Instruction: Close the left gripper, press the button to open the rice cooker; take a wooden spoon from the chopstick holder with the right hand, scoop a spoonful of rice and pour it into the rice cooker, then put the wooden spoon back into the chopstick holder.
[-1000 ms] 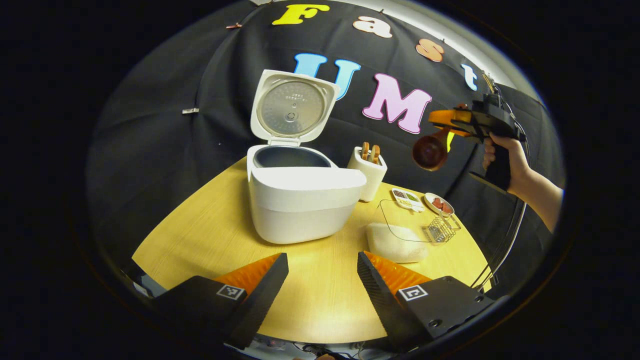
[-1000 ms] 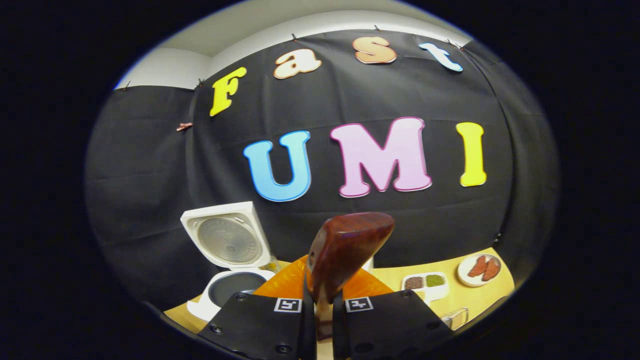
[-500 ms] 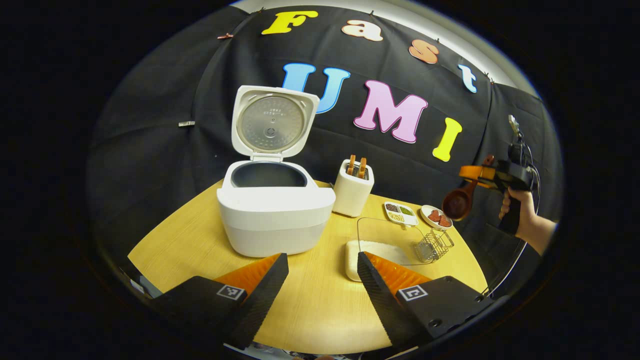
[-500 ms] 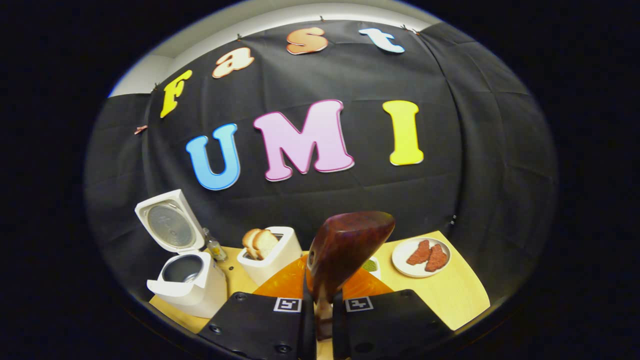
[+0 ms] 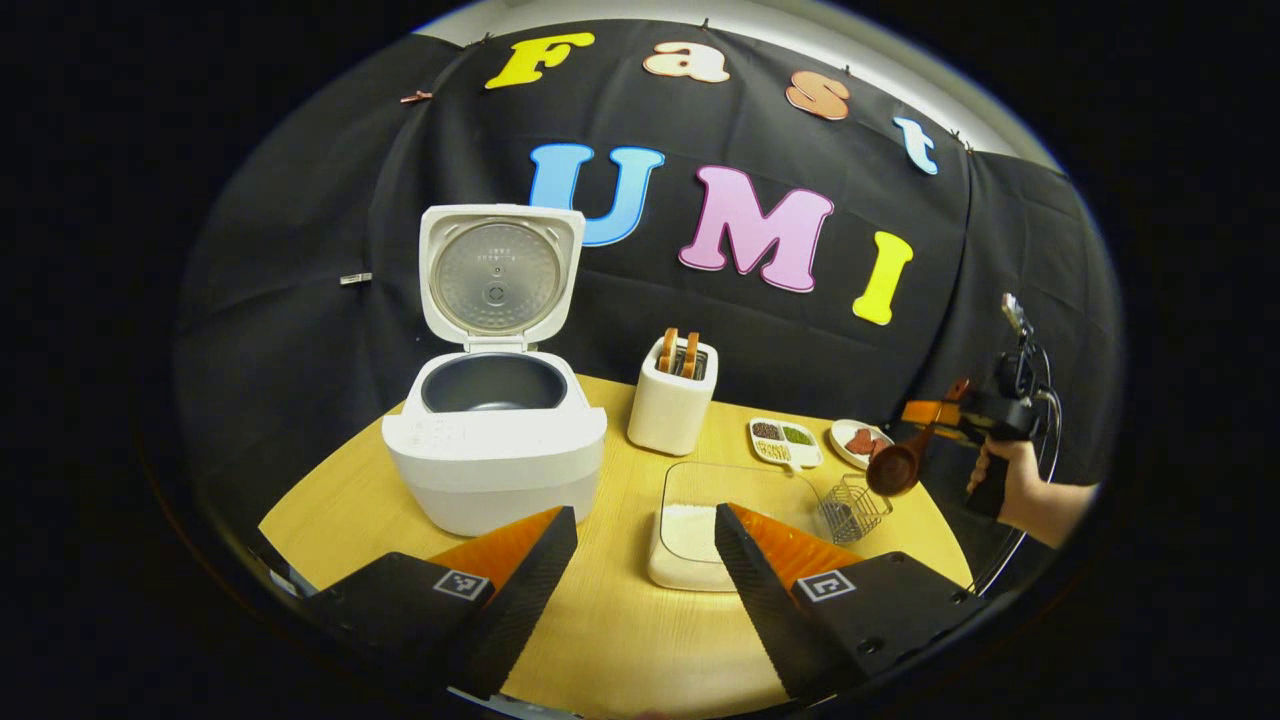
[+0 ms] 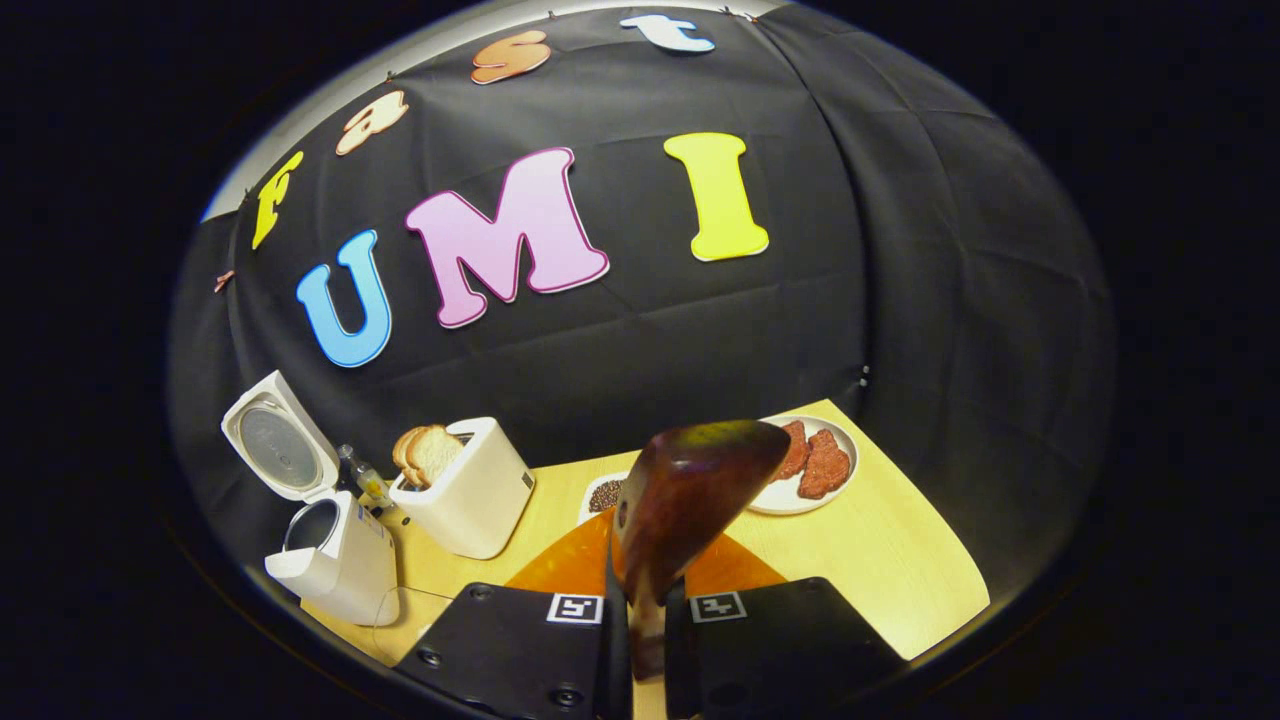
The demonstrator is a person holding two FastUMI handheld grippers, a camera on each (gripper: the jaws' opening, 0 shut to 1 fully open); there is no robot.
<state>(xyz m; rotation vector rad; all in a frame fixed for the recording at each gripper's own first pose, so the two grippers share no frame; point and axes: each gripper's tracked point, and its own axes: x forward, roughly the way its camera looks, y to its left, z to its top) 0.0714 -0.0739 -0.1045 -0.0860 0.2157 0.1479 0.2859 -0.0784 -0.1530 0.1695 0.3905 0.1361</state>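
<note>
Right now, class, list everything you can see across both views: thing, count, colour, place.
rice cooker: 1, white, lid up, table's left
toaster: 1, white, two bread slices in its slots, right of cooker
rice tray: 1, white, clear lid, table front
wire basket: 1, metal, right of tray
divided dish: 1, white, behind tray
plate: 1, white, two reddish pieces, far right
table: 1, light wood
wooden spoon: 1, dark brown, in right gripper
left gripper: 1, black and orange, open
hand: 1, holding right gripper

One rice cooker (image 5: 495, 440), lid up. One white holder (image 5: 672, 405) at its 3 o'clock. One wooden spoon (image 6: 680, 510). One rice tray (image 5: 690, 535), one wire basket (image 5: 850, 505), one divided dish (image 5: 785, 442), one plate (image 6: 805, 470) bearing two red pieces.
</note>
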